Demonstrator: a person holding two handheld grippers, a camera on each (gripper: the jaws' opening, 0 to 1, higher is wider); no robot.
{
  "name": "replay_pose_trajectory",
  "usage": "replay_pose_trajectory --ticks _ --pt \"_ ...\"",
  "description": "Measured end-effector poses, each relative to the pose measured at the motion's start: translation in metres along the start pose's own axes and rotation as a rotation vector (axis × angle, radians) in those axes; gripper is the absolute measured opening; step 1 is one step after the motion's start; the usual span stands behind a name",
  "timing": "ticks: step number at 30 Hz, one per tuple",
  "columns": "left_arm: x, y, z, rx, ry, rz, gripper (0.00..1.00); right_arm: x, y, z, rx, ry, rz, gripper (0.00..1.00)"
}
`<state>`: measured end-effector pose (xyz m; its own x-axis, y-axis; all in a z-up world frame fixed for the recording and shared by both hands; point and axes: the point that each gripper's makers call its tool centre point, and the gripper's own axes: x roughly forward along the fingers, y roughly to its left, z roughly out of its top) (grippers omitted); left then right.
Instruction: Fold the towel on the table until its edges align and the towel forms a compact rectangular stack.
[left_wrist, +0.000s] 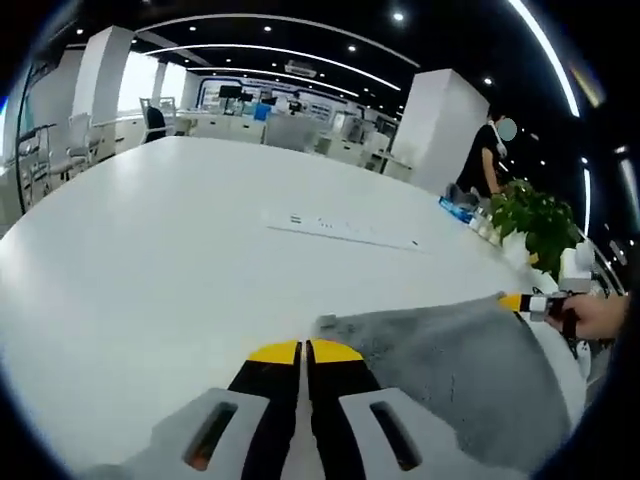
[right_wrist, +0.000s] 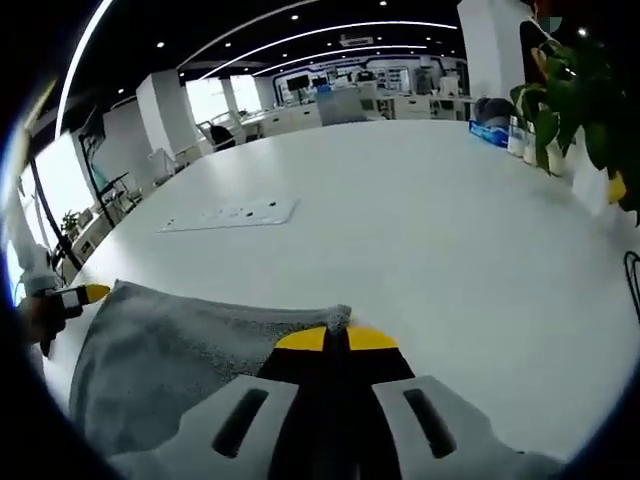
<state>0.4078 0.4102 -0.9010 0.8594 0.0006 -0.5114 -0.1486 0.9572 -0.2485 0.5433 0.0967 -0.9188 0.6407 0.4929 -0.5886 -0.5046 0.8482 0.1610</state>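
The grey towel (left_wrist: 450, 375) is lying on the white surface (left_wrist: 180, 260), at its near edge. The left tongs (left_wrist: 303, 352) are pressing closed on one far corner of the towel. The right tongs (right_wrist: 337, 339) are also closed, pinching the other far corner. In the left gripper view, a hand (left_wrist: 600, 315) is holding the right tongs at the right. A plant (left_wrist: 535, 220) is standing far right.
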Motion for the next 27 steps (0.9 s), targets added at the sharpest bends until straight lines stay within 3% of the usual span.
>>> replay_pose_trajectory --ticks 8,13,21,23,27 --pt "-0.01 -0.025 0.016 0.087 -0.027 -0.062 0.08 -0.006 0.0 -0.001 0.02 0.014 0.032 0.08" --pt "-0.013 -0.039 0.02 0.173 -0.022 -0.135 0.12 -0.012 0.013 0.004 0.029 0.009 0.09 0.15" --pt "-0.03 -0.058 0.025 0.305 -0.01 -0.174 0.28 -0.026 0.018 0.017 0.036 -0.005 0.118 0.23" --pt "-0.038 -0.068 0.026 0.368 -0.01 -0.192 0.34 -0.03 0.021 0.021 0.102 -0.013 0.141 0.26" --pt "-0.055 -0.088 0.026 0.403 -0.018 -0.222 0.44 -0.04 0.022 0.025 0.057 -0.011 0.143 0.28"
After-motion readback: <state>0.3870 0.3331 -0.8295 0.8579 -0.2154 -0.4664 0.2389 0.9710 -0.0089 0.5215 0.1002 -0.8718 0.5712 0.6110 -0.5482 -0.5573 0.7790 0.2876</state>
